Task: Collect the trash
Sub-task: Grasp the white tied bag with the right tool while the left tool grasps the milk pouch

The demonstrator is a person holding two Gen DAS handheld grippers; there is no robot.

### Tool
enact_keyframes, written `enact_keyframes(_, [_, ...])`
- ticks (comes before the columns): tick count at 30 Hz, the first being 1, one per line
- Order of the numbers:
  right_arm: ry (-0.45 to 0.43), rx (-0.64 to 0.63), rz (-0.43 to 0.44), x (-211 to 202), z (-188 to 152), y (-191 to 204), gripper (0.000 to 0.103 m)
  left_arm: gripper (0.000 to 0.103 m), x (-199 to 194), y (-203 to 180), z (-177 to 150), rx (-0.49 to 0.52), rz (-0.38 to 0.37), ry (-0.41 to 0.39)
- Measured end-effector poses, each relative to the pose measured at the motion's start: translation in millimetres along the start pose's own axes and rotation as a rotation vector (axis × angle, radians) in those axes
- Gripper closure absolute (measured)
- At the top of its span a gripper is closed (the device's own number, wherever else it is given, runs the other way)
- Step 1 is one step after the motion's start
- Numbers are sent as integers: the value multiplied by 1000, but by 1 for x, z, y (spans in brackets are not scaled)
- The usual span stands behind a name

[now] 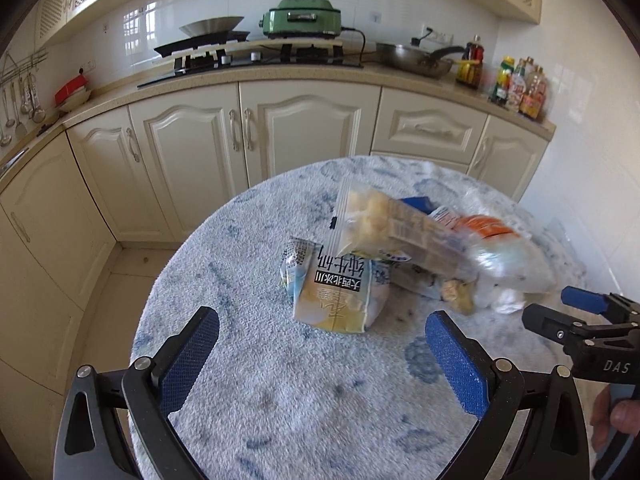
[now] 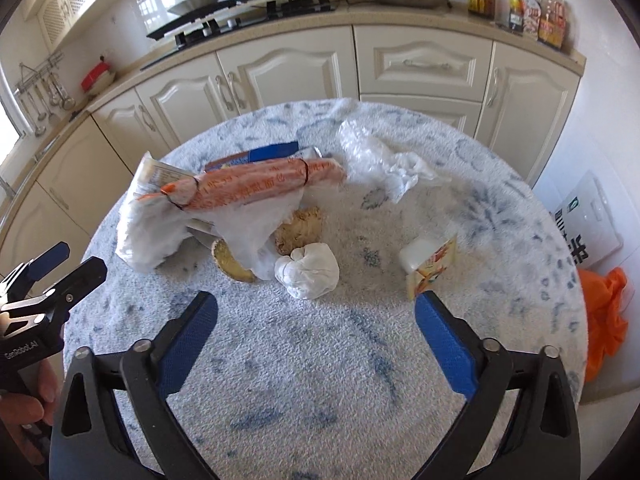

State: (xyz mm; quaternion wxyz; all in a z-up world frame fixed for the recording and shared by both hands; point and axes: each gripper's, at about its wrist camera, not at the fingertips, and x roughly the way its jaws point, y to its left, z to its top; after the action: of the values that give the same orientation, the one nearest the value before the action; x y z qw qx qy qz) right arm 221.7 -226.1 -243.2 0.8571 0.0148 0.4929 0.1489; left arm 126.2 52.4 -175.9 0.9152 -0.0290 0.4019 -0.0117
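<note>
Both of my tools are hovering over the round surface (image 2: 500,184) with the fuzzy blue-and-white cover, and neither one has hold of anything. The left tool (image 1: 322,354) has its blue pads spread wide apart with only cloth between them. Same deal on the right tool (image 2: 316,334), wide open, nothing gripped.

The trash is all piled toward the middle of the surface. From the left wrist view, the closest piece is a crumpled milk carton (image 1: 334,294) lying on its side just ahead of the left tool. Leaning over it is a clear zip bag (image 1: 366,216) with yellowish bits inside, looks blurry so I can't tell what exactly.

From the right wrist view I've got a long orange wrapper (image 2: 260,184) lying across a white plastic bag (image 2: 256,224), with a blue packet (image 2: 272,151) behind them. A brown food scrap (image 2: 298,230) sits just beside the bag, and a balled-up white tissue (image 2: 308,270) is right in front of it, nearest to my right tool. A crinkled clear plastic film (image 2: 376,156) lies further back, and a small yellow box (image 2: 430,266) stands off to the right, close to my right pad.

There's an orange bag (image 2: 604,320) down past the surface edge.
</note>
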Motion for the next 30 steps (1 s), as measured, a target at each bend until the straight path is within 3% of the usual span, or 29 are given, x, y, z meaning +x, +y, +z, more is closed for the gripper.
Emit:
enact_keyframes(3, [22,-12,6,14,3,0,19,1,29,-3,5,-2,11,37])
enact_keyframes(12, [44,-22,19,41,13,-6,36,2,89,-16,32,55,42,57])
enact_keyframes(14, [31,-51,11,43,14,-2,43,9,102,-19,30,63,27,66])
enact_keyframes(15, [28,-58,13,43,14,-1,53,24,106,-19,25,59,2,76])
enact_keyframes(16, [28,-62,24,43,14,0,65,29,113,-18,27,44,-25,96])
enact_keyframes(21, [20,-73,37,36,7,2,66,31,111,-10,28,22,-65,84])
enact_keyframes(30, [4,-13,69,10,-15,-10,66,32,87,8,9,-6,-63,72])
